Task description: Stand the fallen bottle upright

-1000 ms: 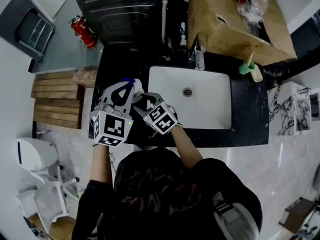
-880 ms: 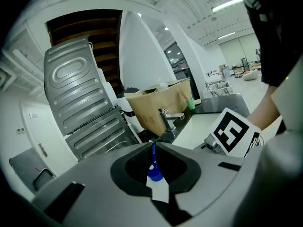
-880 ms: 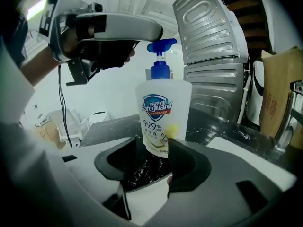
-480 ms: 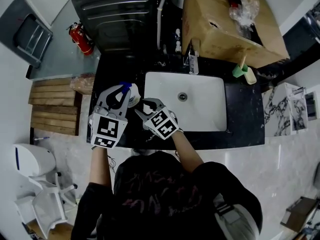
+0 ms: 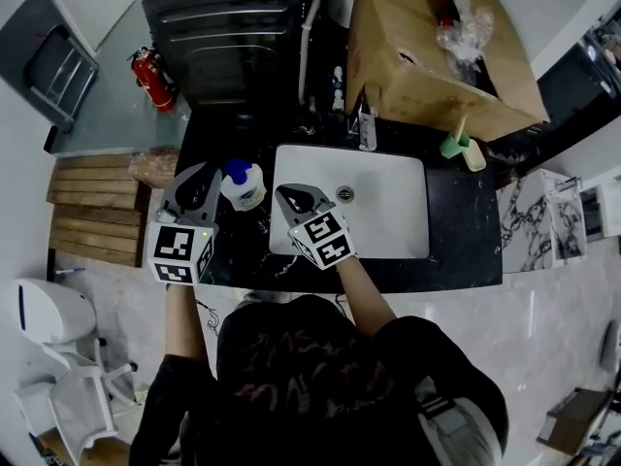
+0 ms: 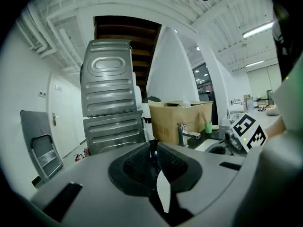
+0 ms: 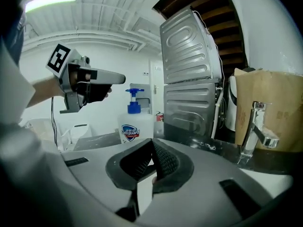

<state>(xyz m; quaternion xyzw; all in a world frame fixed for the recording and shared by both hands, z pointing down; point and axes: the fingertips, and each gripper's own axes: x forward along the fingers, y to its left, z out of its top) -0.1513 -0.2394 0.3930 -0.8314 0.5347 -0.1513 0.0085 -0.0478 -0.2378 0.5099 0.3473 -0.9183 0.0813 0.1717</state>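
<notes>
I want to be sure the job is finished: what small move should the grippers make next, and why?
Probably draw both grippers back a little. The soap bottle stands upright on the counter left of the sink, touched by neither: the left gripper has its jaws opening with nothing between them, and the right gripper is shut and empty. No further grip seems needed.

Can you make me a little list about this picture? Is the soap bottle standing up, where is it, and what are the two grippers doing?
bottle: white with a blue pump, standing upright
place: on the dark counter, just left of the sink
left gripper: left of the bottle, apart from it, jaws opening, nothing between them
right gripper: over the sink's left edge, shut, empty
task: looks done
</notes>
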